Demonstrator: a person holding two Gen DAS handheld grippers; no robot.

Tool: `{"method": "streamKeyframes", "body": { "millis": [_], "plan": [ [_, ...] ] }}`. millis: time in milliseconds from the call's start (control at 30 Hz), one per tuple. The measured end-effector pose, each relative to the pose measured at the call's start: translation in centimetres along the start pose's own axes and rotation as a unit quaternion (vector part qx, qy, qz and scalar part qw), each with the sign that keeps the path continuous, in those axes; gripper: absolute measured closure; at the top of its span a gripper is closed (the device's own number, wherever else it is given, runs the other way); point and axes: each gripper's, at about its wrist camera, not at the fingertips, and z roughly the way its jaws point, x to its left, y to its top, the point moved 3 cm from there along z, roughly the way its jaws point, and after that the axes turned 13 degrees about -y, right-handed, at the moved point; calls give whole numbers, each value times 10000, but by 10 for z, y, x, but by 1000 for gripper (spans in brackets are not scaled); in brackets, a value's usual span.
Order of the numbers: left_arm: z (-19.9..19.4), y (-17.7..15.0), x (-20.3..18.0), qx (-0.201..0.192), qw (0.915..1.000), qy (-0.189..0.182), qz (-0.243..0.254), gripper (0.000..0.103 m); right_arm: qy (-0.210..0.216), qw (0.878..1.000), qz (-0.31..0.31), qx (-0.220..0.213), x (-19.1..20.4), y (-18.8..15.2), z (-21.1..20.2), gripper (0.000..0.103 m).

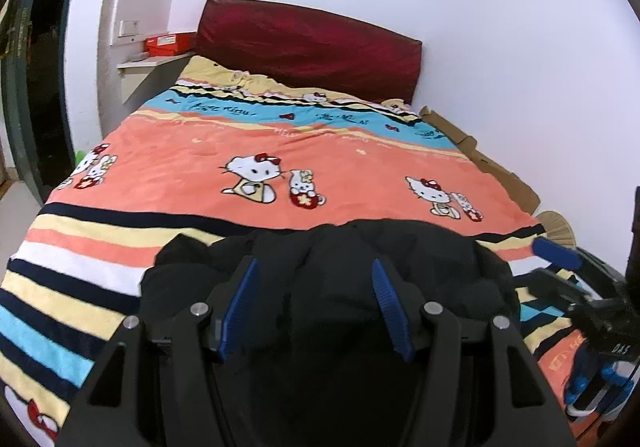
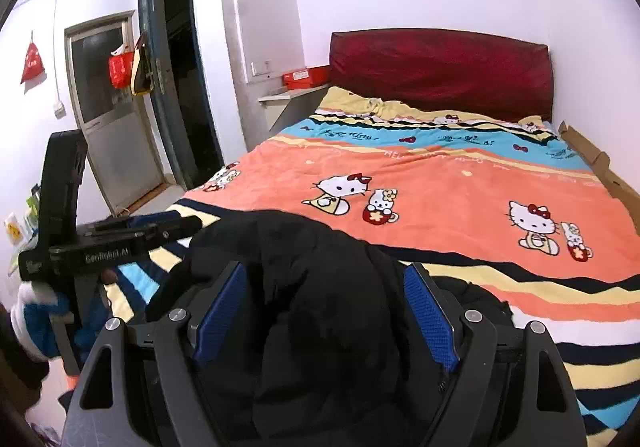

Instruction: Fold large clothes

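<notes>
Two grippers, left gripper (image 1: 314, 307) and right gripper (image 2: 324, 311) wide apart, bunched black garment (image 1: 360, 271) between, axis unclear.

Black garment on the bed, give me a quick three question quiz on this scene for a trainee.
1. True or false: the black garment lies neatly folded flat on the bedspread.
2. Multiple choice: the left gripper has its jaws A) open with garment between them, B) shut on a pillow, C) out of view.
3. Fill in: the right gripper shows ____ finger pads.

Key:
1. False, it is bunched up.
2. A
3. blue
</notes>
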Motion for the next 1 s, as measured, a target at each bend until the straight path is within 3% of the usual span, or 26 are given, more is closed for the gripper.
{"method": "streamKeyframes", "body": {
  "millis": [167, 400, 633, 767, 1000],
  "plan": [
    [26, -11, -9, 335, 9990, 41, 286, 46, -148, 9996, -182, 180, 8, -3, 24, 22],
    [47, -48, -4, 758, 9964, 99, 356, 46, -178, 9970, -369, 651, 11, -38, 47, 23],
    [53, -78, -2, 957, 9933, 215, 610, 46, -39, 9931, -372, 1112, 4, -78, 58, 22],
    [56, -95, -1, 1021, 9922, 193, 690, 40, -23, 9911, -505, 1234, 4, -95, 61, 22],
    [72, -113, 6, 1092, 9910, 283, 714, 37, -217, 9877, -698, 1385, 4, -120, 78, 21]
  ]
}}
